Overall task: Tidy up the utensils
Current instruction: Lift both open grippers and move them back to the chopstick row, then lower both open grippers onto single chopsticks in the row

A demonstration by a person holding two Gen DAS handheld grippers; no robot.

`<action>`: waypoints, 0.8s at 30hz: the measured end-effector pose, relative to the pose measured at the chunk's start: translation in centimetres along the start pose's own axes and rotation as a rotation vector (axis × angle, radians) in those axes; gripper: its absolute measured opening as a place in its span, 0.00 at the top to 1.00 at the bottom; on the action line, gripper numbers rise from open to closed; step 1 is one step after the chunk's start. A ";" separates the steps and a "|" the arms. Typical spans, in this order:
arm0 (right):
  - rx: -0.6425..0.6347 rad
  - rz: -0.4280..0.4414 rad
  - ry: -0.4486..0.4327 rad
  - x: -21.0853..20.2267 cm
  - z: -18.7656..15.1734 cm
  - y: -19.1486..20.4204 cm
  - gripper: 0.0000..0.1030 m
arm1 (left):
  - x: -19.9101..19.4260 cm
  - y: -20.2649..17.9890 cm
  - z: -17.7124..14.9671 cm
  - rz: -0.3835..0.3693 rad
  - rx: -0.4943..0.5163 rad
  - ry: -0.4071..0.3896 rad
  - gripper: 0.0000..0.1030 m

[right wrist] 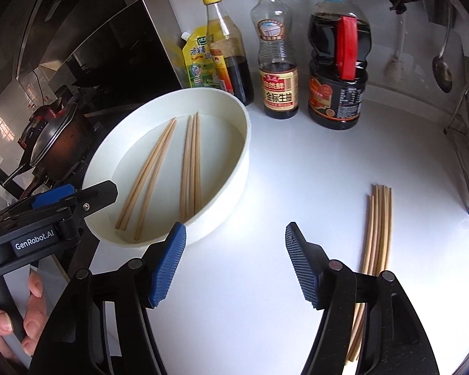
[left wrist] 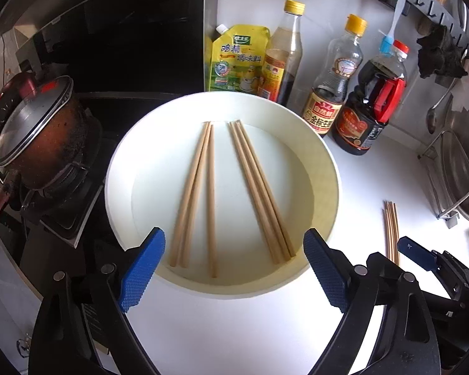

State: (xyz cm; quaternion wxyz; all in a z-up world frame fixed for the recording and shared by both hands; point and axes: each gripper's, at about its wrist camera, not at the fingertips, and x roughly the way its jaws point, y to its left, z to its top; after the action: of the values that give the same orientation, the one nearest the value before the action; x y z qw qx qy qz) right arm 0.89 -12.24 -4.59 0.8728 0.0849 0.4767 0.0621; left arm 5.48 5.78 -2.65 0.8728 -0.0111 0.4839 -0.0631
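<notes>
Chopsticks (right wrist: 376, 228) lie bundled on the surface just right of the right gripper (right wrist: 234, 262), wide open and empty like the left gripper (left wrist: 234, 268) facing the bowl (left wrist: 325, 168); close squarely across the bundle's middle.

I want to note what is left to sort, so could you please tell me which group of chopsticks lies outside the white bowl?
The bundle of chopsticks on the bare counter, right of the white bowl; the other two groups lie inside the bowl.
</notes>
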 end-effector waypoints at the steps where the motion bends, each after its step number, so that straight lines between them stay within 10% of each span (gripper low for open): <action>1: 0.008 -0.007 -0.002 -0.4 -0.2 -0.6 0.38 | 0.0 -0.6 -0.1 -0.005 0.005 -0.001 0.12; 24: 0.245 -0.233 0.012 -2.7 -9.1 -17.3 0.34 | 2.6 -14.3 -5.2 -0.117 0.251 0.071 0.08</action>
State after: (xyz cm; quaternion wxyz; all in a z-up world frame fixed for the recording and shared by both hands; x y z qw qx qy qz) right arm -7.75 -28.86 -10.79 0.8543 0.1343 0.4926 -0.0975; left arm 1.07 -8.52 -6.45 0.8444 0.0720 0.5014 -0.1743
